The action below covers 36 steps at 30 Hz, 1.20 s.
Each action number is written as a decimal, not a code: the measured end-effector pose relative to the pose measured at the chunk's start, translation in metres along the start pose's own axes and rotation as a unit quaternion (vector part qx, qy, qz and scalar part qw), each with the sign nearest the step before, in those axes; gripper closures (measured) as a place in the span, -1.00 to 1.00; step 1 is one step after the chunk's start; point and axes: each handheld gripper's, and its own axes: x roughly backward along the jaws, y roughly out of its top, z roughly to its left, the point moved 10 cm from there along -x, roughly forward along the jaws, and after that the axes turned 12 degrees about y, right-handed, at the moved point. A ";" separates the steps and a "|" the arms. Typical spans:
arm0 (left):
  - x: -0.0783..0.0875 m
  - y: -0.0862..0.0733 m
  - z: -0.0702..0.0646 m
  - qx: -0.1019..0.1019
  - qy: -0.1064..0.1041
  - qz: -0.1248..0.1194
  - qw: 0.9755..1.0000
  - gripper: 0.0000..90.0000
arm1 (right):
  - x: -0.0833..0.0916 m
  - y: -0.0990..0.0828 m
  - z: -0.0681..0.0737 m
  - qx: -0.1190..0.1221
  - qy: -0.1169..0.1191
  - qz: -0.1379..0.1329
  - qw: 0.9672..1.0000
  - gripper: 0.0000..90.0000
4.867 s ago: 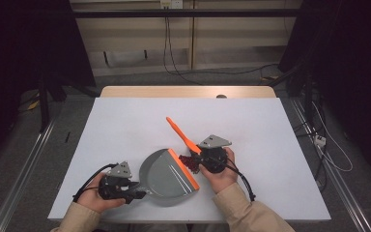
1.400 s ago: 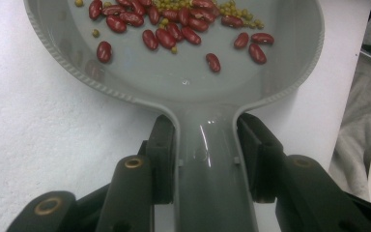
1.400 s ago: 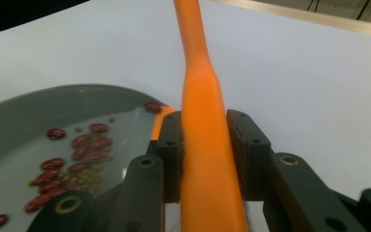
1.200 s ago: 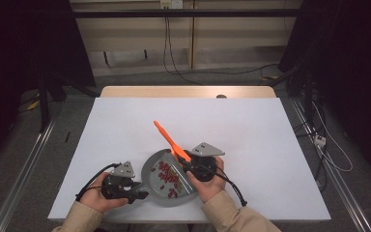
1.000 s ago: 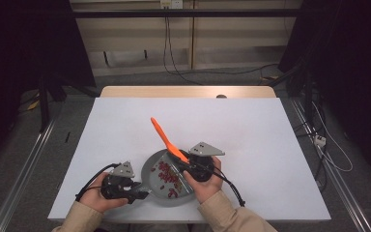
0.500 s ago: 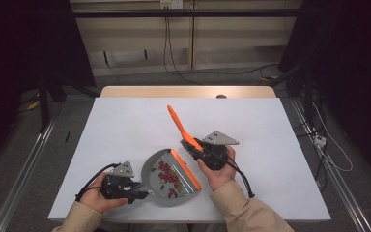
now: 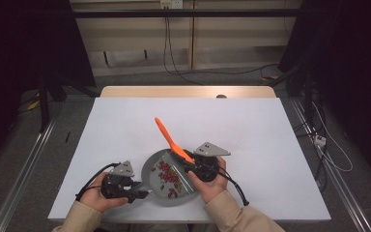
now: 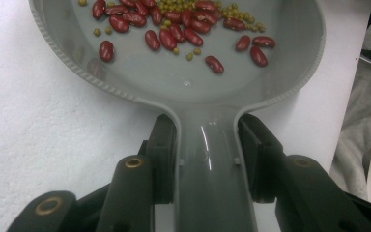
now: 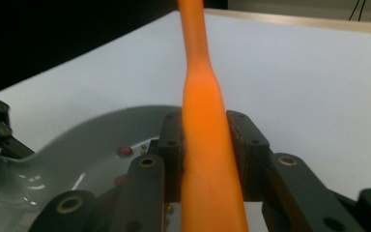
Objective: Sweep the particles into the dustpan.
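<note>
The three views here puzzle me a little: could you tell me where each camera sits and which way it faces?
High view: above the person's side, looking forward and down on the white table; forearms, both hands.
Left gripper view: on the left gripper, looking along its jaws at the dustpan.
Right gripper view: on the right gripper, along the orange brush handle.
Shared: the dustpan and beans.

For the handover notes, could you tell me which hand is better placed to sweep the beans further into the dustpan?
Right: its gripper clamps the orange brush; the left gripper grips the dustpan handle.
</note>
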 end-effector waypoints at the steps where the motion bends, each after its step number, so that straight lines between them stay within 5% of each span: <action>1: 0.000 0.000 0.000 0.000 0.000 0.000 1.000 0.38 | 0.002 0.003 0.001 -0.005 0.003 -0.004 1.000 0.57; 10: 0.001 0.000 0.002 0.004 0.003 -0.002 1.000 0.39 | 0.012 0.012 -0.034 0.019 -0.046 0.006 0.999 0.57; 14: 0.001 0.000 0.003 0.002 0.010 0.000 1.000 0.39 | 0.008 0.002 -0.050 0.035 -0.077 0.040 0.996 0.57; 19: 0.001 0.000 0.003 0.009 0.004 -0.002 1.000 0.39 | 0.012 -0.010 -0.028 0.055 -0.060 0.059 0.995 0.57; 21: 0.001 0.000 0.004 0.007 0.012 0.003 1.000 0.39 | 0.013 -0.014 -0.015 0.046 -0.040 0.057 0.997 0.57; 23: 0.001 0.000 0.003 0.007 0.007 0.003 1.000 0.39 | 0.013 -0.013 -0.003 0.028 -0.025 0.042 0.998 0.57; 25: 0.001 0.000 0.003 0.007 0.010 0.004 1.000 0.39 | 0.013 -0.006 0.001 0.043 -0.020 0.027 0.999 0.57; 27: 0.001 -0.001 0.004 0.006 0.012 0.003 1.000 0.39 | 0.013 0.001 -0.001 0.029 -0.009 0.008 1.000 0.57; 30: 0.000 -0.001 0.002 0.008 0.003 0.001 1.000 0.39 | 0.016 0.007 -0.012 0.037 -0.027 0.007 0.999 0.57; 36: 0.001 -0.001 0.004 0.004 0.005 0.007 1.000 0.39 | 0.003 0.006 -0.034 0.045 -0.052 0.027 0.997 0.57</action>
